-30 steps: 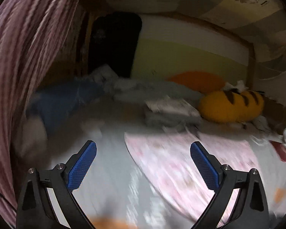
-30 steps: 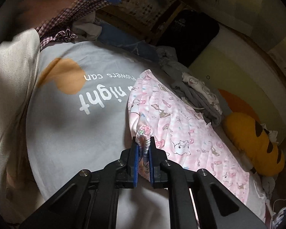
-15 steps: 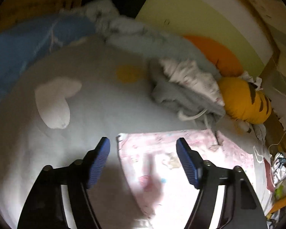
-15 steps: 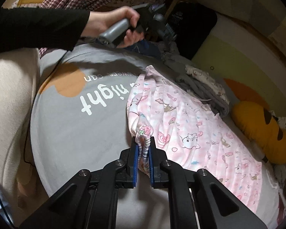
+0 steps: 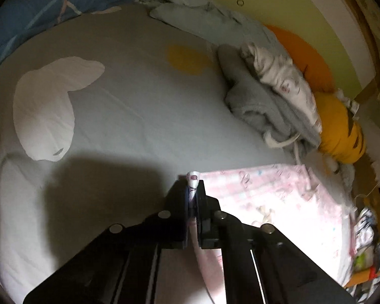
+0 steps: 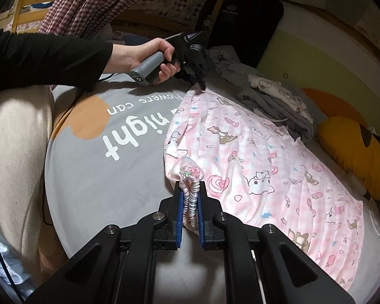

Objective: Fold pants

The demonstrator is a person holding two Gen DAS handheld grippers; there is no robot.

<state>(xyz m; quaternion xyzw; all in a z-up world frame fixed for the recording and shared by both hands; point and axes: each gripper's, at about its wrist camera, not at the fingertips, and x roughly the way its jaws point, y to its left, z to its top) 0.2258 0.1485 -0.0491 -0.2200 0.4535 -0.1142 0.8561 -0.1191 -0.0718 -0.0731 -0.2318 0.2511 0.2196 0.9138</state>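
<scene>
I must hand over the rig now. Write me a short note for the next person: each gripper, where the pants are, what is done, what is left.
Right gripper: shut on the elastic waistband of the pink pants, near corner.
Left gripper: shut on the far waistband corner of the same pants.
Pants lie spread flat on the grey bed cover, legs running toward the orange striped cushion; a grey clothes pile lies beside them.
Done: both corners gripped.
Left: no fold shows yet; probably lift and fold.
</scene>
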